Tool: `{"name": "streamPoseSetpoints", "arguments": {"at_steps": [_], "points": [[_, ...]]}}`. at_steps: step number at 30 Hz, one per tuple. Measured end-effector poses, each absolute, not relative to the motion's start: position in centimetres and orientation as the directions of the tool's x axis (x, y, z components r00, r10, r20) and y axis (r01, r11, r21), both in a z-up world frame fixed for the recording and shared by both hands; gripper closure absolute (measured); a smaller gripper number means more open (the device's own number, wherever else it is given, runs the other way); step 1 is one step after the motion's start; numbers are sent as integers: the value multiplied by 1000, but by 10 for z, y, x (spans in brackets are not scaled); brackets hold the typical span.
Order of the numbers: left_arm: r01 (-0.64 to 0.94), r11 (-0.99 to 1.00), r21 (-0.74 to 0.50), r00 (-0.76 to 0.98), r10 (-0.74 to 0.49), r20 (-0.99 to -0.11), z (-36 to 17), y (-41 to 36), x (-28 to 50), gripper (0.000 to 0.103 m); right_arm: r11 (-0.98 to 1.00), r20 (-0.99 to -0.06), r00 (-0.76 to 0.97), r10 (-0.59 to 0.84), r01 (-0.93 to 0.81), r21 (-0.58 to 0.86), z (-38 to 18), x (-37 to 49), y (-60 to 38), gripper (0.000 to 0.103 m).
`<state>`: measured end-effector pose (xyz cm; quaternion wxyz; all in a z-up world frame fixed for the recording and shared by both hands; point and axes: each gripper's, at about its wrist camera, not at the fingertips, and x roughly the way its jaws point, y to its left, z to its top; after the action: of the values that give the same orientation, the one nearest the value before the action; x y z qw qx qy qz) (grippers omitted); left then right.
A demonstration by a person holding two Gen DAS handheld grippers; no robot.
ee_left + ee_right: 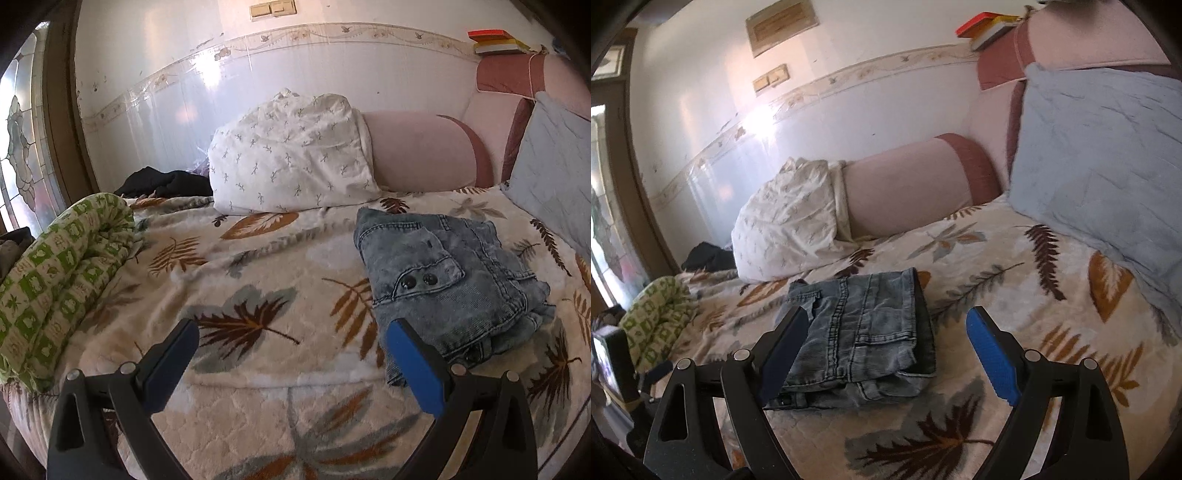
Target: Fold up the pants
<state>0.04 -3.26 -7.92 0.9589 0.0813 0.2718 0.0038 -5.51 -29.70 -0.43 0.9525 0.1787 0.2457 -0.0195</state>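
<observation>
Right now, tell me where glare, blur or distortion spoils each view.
Left wrist view: glare whitens the wall; fisheye bends its border strip; jeans and blanket stay sharp; corners are black. Right wrist view: a glare patch on the wall; the blue pillow looks slightly smeared; jeans are sharp; the frame is tilted and bowed.

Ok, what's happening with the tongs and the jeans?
Left tongs open, empty. Right tongs open, empty. Jeans folded on blanket. Nothing in the way.
</observation>
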Motion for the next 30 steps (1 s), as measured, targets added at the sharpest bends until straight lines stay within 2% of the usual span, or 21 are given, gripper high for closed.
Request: {"name": "streamPoseSetpoints", "arguments": {"at_steps": [15,23,30], "points": [[64,989,130,825,21,-565,-87,-33,9,0,944,-580,806,118,90,318,-25,-16,-280,15],[65,993,99,814,4,-580,-89,-28,11,0,920,-608,783,128,135,368,-33,-14,-289,15],[55,995,81,809,3,-588,-89,-24,12,0,928,-621,774,121,134,348,-36,-13,-284,15]]}}
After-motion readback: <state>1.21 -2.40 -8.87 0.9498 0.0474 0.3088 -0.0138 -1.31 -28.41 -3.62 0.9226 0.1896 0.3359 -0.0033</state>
